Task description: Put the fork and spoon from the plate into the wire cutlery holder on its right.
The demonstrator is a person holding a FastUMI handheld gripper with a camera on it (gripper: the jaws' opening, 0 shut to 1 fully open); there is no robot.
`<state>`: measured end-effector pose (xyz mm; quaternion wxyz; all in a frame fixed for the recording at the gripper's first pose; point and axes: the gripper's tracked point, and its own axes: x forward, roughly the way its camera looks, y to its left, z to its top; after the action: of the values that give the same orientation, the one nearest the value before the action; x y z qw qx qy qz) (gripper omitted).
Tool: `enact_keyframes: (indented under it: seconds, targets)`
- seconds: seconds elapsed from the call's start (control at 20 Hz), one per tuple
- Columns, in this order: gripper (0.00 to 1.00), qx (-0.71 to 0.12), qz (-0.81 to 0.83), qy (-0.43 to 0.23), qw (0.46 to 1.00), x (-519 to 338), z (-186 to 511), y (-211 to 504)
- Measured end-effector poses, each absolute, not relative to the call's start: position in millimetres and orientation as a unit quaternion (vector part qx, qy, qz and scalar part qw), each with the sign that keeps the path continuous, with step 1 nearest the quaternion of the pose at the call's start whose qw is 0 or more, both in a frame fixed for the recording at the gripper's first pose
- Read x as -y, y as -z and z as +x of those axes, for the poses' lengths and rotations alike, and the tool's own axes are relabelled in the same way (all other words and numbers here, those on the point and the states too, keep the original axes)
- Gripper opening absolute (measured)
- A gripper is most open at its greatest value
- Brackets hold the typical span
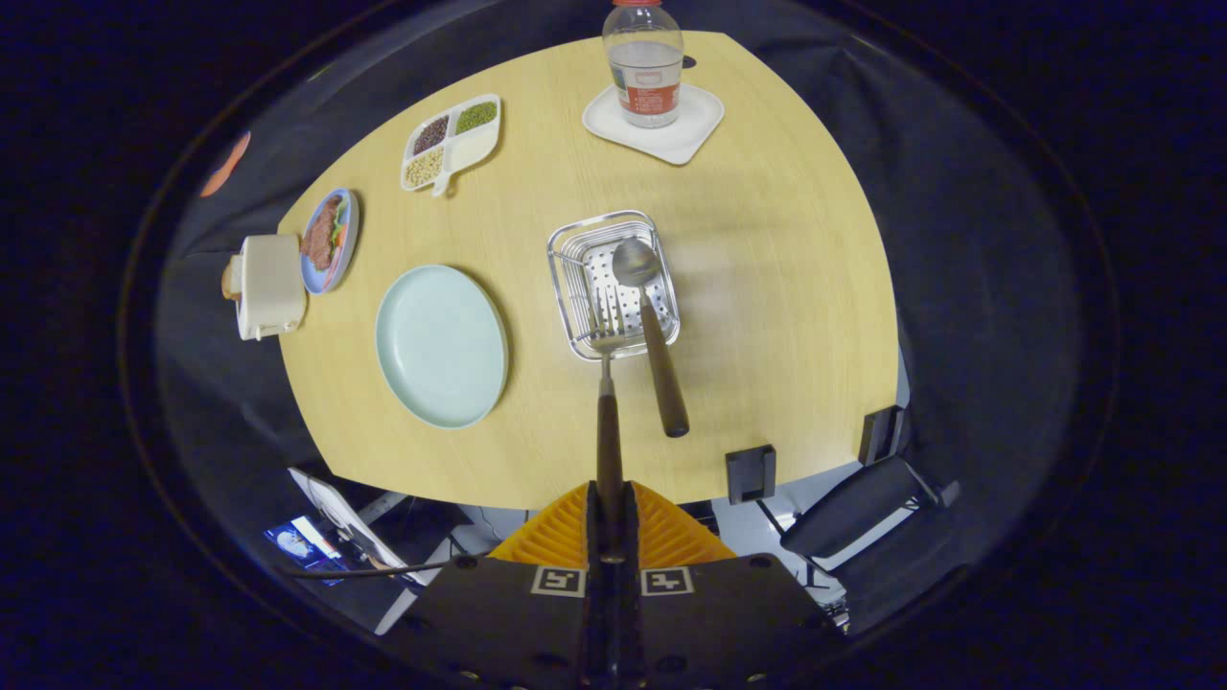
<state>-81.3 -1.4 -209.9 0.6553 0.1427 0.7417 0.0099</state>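
Spoon (pixel 650 321) leans in the wire cutlery holder (pixel 613 285); we clamp our gripper (pixel 610 522) on the fork (pixel 608 422), tines over the holder's near rim; plate (pixel 441 345) lies bare.

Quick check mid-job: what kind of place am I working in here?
Probably a staged dining setup in a recording booth: a wooden table laid with a plate, a wire cutlery holder and a water bottle, black cloth around it. The tongs are shut on the fork.
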Motion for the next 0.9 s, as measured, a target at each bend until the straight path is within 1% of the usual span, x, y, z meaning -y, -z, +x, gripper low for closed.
enact_keyframes:
  seconds: [0.05,0.1,0.2,0.25,0.3,0.4,0.6,0.75,0.85,0.9]
  targets:
    - [0.1,-0.74,0.141,-0.009,0.658,2.0,-80.3,210.7]
    - [0.09,-0.738,0.143,-0.011,0.66,0.9,-78.9,209.2]
    - [0.13,-0.737,0.143,-0.01,0.661,-0.7,-77.4,208.3]
    - [0.14,-0.735,0.146,-0.011,0.662,-2.2,-76.5,207.2]
    - [0.18,-0.734,0.143,-0.009,0.664,-3.9,-76.7,207.1]
    - [0.34,-0.725,0.133,-0.013,0.675,-5.9,-71.4,204.0]
    - [0.75,-0.698,0.114,-0.012,0.707,-8.1,-55.3,192.8]
    - [0.92,-0.664,0.091,-0.016,0.742,-15.1,-34.6,176.9]
    - [0.96,-0.641,0.079,-0.016,0.763,-19.3,-24.4,166.0]
    - [0.96,-0.628,0.077,-0.018,0.774,-21.9,-18.3,159.9]
